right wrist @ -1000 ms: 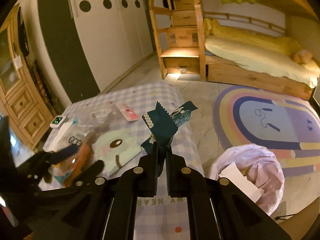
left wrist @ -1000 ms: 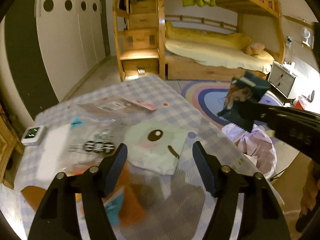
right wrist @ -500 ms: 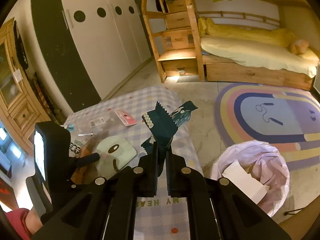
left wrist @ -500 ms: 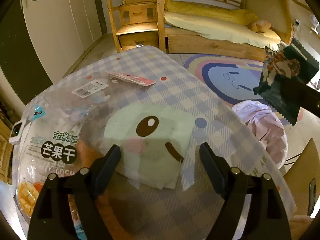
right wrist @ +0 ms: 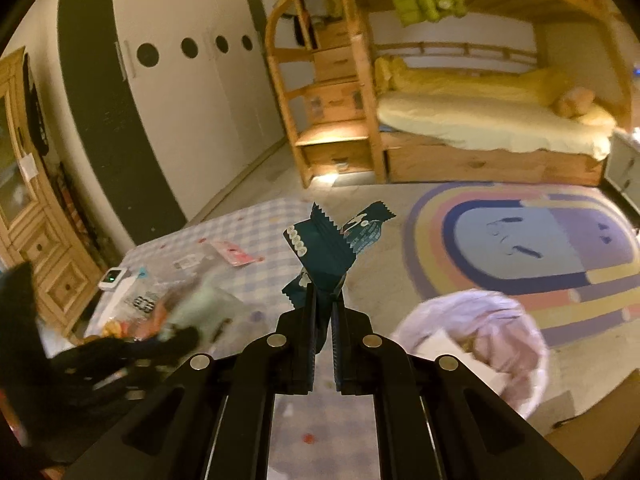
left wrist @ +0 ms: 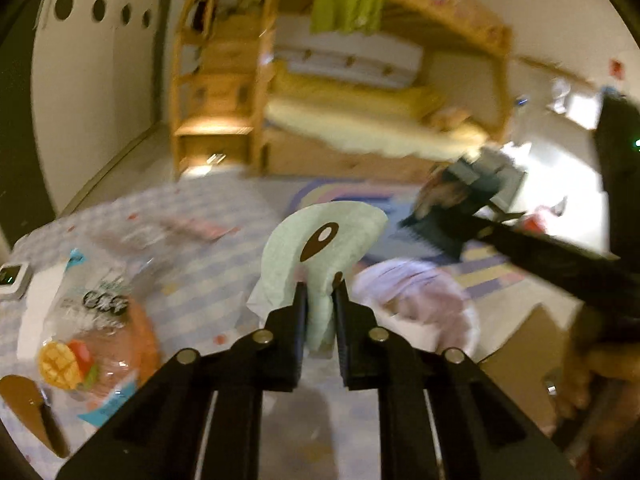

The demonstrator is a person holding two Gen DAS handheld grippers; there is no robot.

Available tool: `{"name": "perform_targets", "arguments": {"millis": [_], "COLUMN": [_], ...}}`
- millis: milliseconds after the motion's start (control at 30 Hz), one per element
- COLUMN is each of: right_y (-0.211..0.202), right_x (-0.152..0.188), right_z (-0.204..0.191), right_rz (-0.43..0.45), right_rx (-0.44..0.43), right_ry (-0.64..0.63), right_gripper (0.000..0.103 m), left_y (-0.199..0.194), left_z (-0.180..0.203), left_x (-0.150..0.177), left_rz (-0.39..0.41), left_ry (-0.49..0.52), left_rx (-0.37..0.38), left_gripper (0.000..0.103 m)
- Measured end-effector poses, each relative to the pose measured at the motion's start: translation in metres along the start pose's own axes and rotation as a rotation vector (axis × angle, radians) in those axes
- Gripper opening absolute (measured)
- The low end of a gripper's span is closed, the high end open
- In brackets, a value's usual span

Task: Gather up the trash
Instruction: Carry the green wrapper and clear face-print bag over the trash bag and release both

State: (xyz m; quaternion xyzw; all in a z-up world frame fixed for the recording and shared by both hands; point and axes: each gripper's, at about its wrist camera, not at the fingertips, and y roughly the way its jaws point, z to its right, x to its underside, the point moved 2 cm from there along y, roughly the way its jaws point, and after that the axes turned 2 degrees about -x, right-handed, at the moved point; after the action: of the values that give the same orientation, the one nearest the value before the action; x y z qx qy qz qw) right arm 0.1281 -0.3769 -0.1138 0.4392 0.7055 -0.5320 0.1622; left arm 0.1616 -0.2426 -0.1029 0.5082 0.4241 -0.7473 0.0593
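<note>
Left tool (left wrist: pixel 320 289), angled down, has just clamped the pale-green eye-printed napkin (left wrist: pixel 320 240); right tool (right wrist: pixel 325 294), angled down, pinches the dark-teal crinkled wrapper (right wrist: pixel 326 248).

table (right wrist: pixel 256 220): checked cloth | mango bag (left wrist: pixel 92 336) | pink packet (right wrist: pixel 236 258)

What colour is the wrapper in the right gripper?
Dark teal with white marks; the wrapper shows best in the right wrist view.
</note>
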Motion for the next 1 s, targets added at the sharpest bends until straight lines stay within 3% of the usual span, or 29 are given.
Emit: {"name": "perform_targets", "arguments": {"millis": [100,300,533,767,833,967,1000], "right_y": [-0.013,-0.02,-0.005,0.014,0.021,0.035,0.038], "right_x": [0.009,0.032,0.049,0.059,0.061,0.065,0.065], "right_z": [0.023,0.07,0.121,0.16,0.167,0.179,0.18], "right_rz": [0.0,-0.038,-0.098,-0.134,-0.142,-0.164,-0.172], "right_rx": [0.053,0.157,0.195,0.206,0.206,0.21,0.209], "right_ry": [0.016,0.044,0.118,0.178,0.191,0.201,0.204], "right_gripper": [0.007,0.007,0.009,0.011,0.011,0.014,0.021], "left_y": [-0.003,0.03,0.081,0.124,0.131,0.128,0.127], "left_z": [0.02,0.064,0.111,0.13,0.132,0.129,0.127], "left_x": [-0.001,0.003,0.0,-0.001,0.0,-0.001,-0.002], "left_rz": [0.033,-0.021,-0.079,-0.153,-0.169,-0.154,-0.149], "left_ry": [0.029,0.08,0.106,0.075,0.074,0.066,0.062], "left_rx": [0.048,0.094,0.156,0.211,0.222,0.217,0.215], "left_gripper": [0.012,0.012,0.013,0.017,0.022,0.049,0.051]}}
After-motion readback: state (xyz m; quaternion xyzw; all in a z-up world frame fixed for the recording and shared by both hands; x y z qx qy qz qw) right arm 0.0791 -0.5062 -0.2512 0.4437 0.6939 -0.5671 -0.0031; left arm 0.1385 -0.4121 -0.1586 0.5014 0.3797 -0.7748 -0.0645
